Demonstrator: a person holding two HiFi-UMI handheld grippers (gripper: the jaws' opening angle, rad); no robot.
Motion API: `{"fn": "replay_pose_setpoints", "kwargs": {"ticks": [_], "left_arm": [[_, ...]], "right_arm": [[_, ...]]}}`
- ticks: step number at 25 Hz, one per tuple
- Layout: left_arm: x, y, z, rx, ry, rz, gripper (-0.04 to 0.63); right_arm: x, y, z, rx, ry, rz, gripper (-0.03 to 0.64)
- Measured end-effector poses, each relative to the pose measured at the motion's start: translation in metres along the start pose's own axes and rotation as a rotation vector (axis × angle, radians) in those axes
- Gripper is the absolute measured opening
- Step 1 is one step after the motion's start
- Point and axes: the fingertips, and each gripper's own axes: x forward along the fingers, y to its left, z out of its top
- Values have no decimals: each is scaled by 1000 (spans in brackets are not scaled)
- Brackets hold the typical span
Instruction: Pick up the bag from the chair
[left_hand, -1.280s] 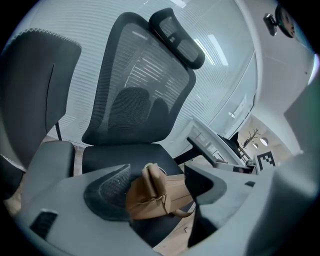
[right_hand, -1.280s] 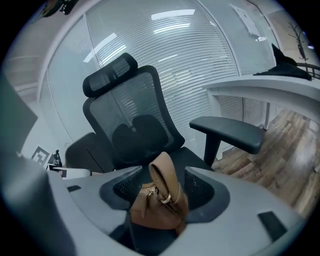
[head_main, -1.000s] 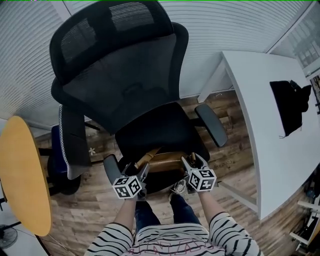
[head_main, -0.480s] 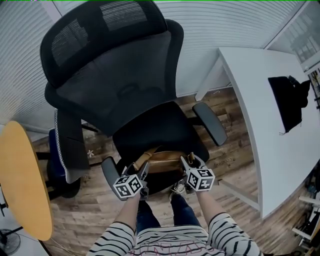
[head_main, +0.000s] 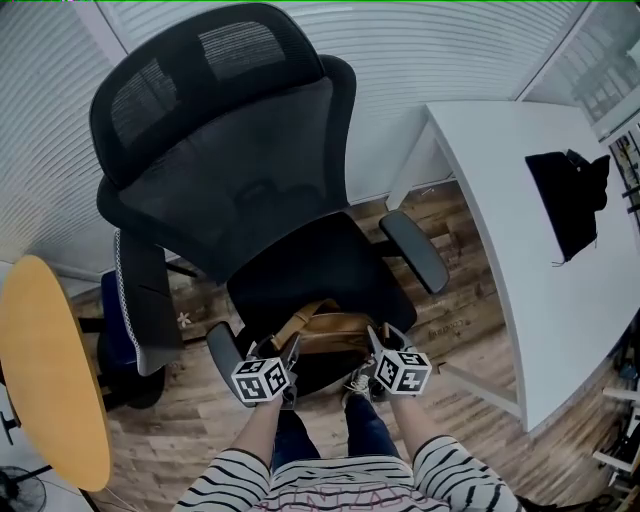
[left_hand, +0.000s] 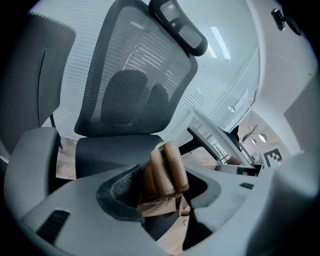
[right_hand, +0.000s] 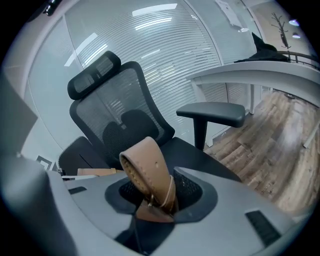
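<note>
A tan leather bag (head_main: 325, 333) hangs over the front edge of the black office chair's seat (head_main: 320, 265). My left gripper (head_main: 283, 358) is shut on the bag's rolled brown handle (left_hand: 162, 170) at the bag's left end. My right gripper (head_main: 378, 348) is shut on the tan strap (right_hand: 146, 169) at its right end. Most of the bag's body is hidden behind the two marker cubes and below the grippers. In both gripper views the strap stands up between closed jaws, with the chair's mesh back (left_hand: 135, 80) beyond.
The chair's armrests (head_main: 413, 250) stick out on both sides. A white desk (head_main: 520, 250) with a black object on it stands at the right. A round yellow table (head_main: 45, 370) is at the left, with a dark garment (head_main: 150, 300) beside the chair. The person's legs are just below the grippers.
Both grippers have drawn slightly back toward the person with the bag's straps in them, and more of the tan bag shows above the seat's front edge. The head view has shifted a little.
</note>
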Motion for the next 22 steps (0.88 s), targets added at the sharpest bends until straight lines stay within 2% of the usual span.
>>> {"fn": "replay_pose_setpoints", "kwargs": {"ticks": [5,10,22], "left_arm": [[-8,-19,13,58,8,-41,238],[-21,-37,31,81,-2,-74,235],[-58,-96,92,213,-62,-184,232]], "right_arm": [[-25,1,7,27,-18,-30,155],[-48,8,24,30,-37,-66,153],[-120,32,78,50,-219,-112,150]]}}
